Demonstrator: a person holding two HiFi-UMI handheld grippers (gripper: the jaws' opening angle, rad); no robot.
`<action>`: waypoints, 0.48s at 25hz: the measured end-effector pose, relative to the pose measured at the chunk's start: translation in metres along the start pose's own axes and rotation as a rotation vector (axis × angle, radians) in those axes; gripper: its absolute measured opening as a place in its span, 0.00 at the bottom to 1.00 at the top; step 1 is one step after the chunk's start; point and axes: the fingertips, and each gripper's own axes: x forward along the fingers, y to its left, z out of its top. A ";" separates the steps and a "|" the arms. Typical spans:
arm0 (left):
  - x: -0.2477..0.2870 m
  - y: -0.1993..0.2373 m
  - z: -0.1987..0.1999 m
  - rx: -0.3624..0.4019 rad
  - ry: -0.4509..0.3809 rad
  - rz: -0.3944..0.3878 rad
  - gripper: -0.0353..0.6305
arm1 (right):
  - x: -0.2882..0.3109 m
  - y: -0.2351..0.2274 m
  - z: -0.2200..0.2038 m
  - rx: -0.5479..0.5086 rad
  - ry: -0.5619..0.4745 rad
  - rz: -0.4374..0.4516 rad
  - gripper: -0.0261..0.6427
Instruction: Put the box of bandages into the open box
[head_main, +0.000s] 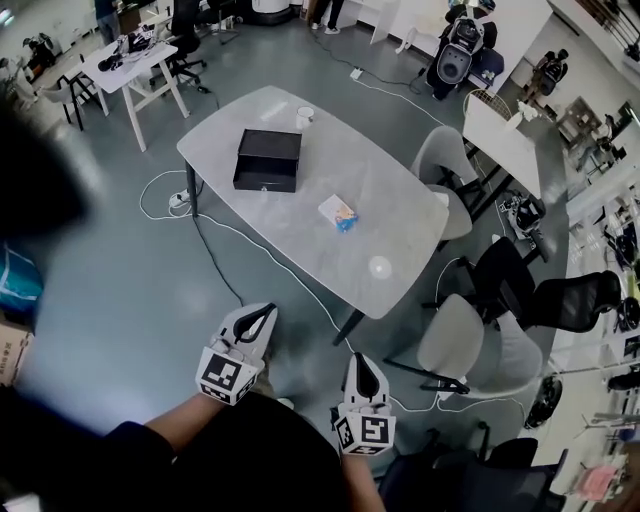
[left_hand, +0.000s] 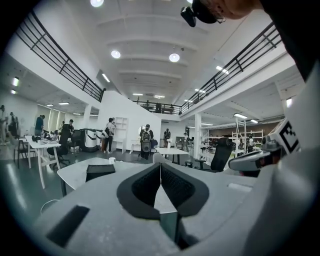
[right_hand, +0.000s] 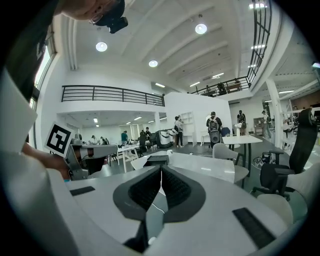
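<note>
Grey hall floor (head_main: 120, 300), head view: one long table (head_main: 400, 225) with rounded corners stands in the middle. The left gripper (head_main: 268, 312) and right gripper (head_main: 362, 360) are held low over the floor, short of the table's near corner and well apart from everything on it. Both are closed and empty.

On the table, counted:
- one black box (head_main: 268, 160), open, at the far end by the left long edge
- one bandage box (head_main: 338, 212) near the table's middle, well apart from the black box
- one cup (head_main: 305, 117) at the far edge
- one white round item (head_main: 380, 267) near the near end; what it is cannot be told

Bare tabletop lies between the bandage box and the black box. Two white chairs (head_main: 445, 165) stand along the right long edge. A cable (head_main: 230, 250) trails on the floor along the left long edge.

Left gripper view: the jaws meet along their full length with nothing between them. Beyond them show the table's edge, the black box (left_hand: 100, 171) and the cup (left_hand: 112, 160).

Right gripper view: the jaws are together, also with nothing between them. The black box (right_hand: 157, 160) is visible past the tips. The left gripper (right_hand: 82, 152) is just beside, at the left.
</note>
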 end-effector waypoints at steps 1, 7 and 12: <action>0.008 0.011 -0.001 -0.005 0.003 0.002 0.08 | 0.014 -0.001 0.001 0.000 0.009 -0.002 0.06; 0.050 0.094 -0.001 -0.053 0.019 0.044 0.08 | 0.114 -0.004 0.012 -0.027 0.095 0.008 0.06; 0.077 0.173 0.000 -0.064 0.032 0.058 0.08 | 0.201 0.000 0.041 -0.051 0.110 0.004 0.06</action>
